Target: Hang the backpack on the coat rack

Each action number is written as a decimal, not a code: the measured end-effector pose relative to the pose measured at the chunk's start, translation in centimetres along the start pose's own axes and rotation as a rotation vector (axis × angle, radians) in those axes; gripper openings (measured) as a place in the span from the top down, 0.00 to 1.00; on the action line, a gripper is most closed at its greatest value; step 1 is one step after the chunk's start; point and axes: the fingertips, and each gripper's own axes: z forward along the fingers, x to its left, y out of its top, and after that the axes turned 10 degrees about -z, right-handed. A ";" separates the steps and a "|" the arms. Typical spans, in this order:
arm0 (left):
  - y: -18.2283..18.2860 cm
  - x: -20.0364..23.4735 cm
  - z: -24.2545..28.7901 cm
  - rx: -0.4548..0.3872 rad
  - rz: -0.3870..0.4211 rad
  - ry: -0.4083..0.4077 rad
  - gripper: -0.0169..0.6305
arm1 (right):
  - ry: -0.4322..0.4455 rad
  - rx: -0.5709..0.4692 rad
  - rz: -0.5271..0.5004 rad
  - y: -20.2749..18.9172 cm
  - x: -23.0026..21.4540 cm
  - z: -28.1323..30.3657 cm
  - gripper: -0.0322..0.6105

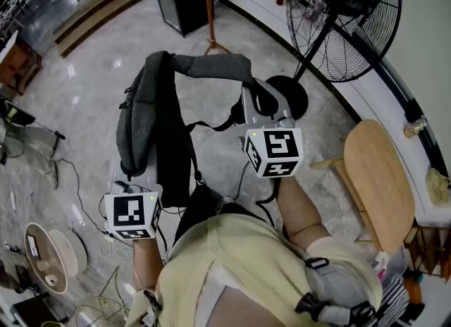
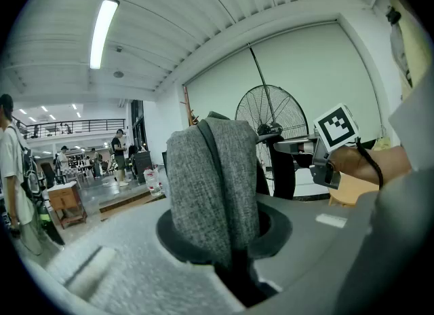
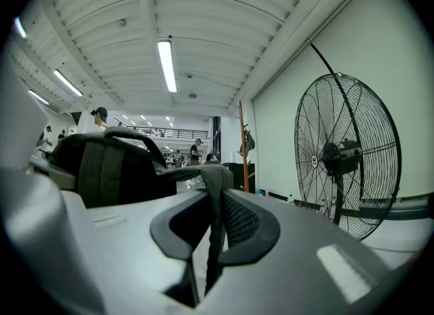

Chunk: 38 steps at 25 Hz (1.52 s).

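The grey backpack [image 1: 139, 118] hangs in the air between my two grippers, with the floor well below it. My left gripper [image 1: 132, 172] is shut on one wide padded shoulder strap [image 2: 211, 184], which stands up between its jaws. My right gripper [image 1: 262, 104] is shut on the other grey strap [image 3: 215, 198], pinched thin between its pads; the backpack's body [image 3: 108, 165] bulges at the left of the right gripper view. The wooden coat rack [image 1: 207, 8] stands ahead of me on the floor, apart from the bag. It also shows as a pole with hooks [image 3: 242, 149] in the right gripper view.
A large black pedestal fan [image 1: 344, 17] stands close on the right, its base [image 1: 289, 94] just beyond my right gripper. A wooden chair [image 1: 377, 181] is at my right side. Cables [image 1: 67, 184] and a round object lie on the floor at left. People stand far off [image 2: 15, 171].
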 end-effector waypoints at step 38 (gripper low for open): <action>2.6 11.5 20.0 0.007 -0.022 -0.079 0.88 | -0.036 0.074 -0.138 0.5 -3.7 21.2 0.89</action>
